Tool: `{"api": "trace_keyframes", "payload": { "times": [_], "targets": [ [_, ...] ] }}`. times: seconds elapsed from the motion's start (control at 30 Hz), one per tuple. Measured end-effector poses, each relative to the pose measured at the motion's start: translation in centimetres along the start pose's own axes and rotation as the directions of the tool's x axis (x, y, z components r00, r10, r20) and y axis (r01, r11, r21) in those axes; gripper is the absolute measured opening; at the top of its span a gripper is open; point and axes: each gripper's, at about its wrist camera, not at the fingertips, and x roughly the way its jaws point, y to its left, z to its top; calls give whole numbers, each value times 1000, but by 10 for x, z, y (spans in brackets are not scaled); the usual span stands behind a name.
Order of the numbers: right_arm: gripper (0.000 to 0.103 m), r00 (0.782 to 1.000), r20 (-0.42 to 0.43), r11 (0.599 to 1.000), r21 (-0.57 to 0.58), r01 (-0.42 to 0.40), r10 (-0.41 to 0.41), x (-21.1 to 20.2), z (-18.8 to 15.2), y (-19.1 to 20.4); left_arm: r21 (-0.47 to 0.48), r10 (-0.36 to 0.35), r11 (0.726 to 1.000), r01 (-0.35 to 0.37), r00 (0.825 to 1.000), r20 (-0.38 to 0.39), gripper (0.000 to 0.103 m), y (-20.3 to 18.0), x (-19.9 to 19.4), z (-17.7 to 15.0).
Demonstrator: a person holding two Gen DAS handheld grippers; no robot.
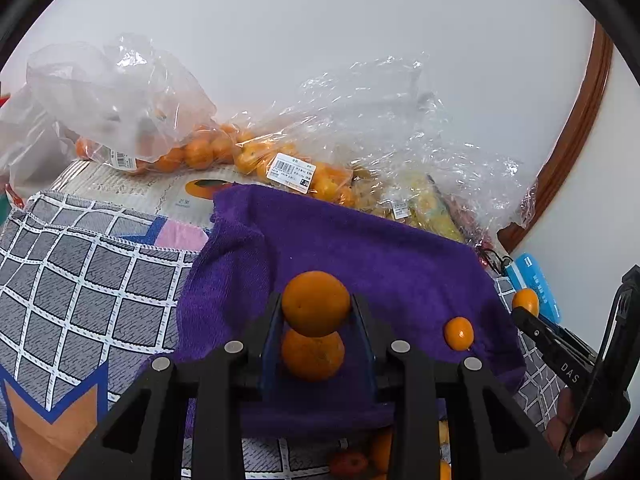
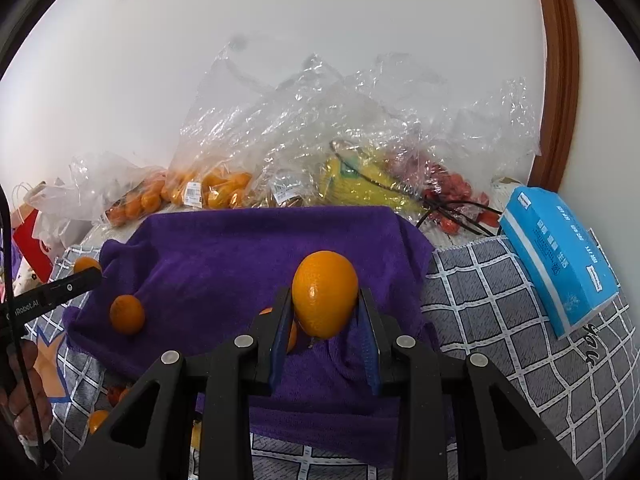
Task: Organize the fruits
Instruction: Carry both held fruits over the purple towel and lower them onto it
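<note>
Now left gripper (image 1: 316, 316) jaws pinching an orange (image 1: 316, 298), right gripper (image 2: 325, 312) jaws pinching another orange (image 2: 325, 294), purple towel (image 2: 224, 256) below.

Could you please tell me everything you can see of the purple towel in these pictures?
The purple towel is a deep violet, fluffy terry-looking cloth, spread rumpled and folded over the grey checked mat, its far edge near the bagged fruit. Loose oranges rest on it, one near its left side in the right wrist view. Each gripper holds an orange above it: the left gripper and the right gripper. Its near edge hangs in front, partly hidden behind the fingers.
</note>
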Motion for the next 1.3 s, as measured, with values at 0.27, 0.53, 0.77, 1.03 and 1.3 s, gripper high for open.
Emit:
{"api": "trace_keyframes", "payload": {
  "times": [0.27,0.53,0.77,1.03,1.3],
  "targets": [
    [32,998,-52,999,-40,-25,23,15,-11,13,19,15,1000,-14,1000,-7,32,-2,5,-2],
    [32,996,-83,997,-62,-46,40,23,-17,22,21,18,1000,-18,1000,-21,32,-2,9,-3],
    [32,993,-108,997,-62,-47,40,28,-19,21,30,24,999,-23,999,-41,32,-3,13,-5],
    [32,992,-120,995,-92,-47,36,30,-21,27,47,32,998,-29,997,-66,32,-5,19,-7],
    [32,990,-140,993,-108,-45,30,32,-23,27,56,31,998,-27,997,-69,32,-6,18,-8]
  ]
}}
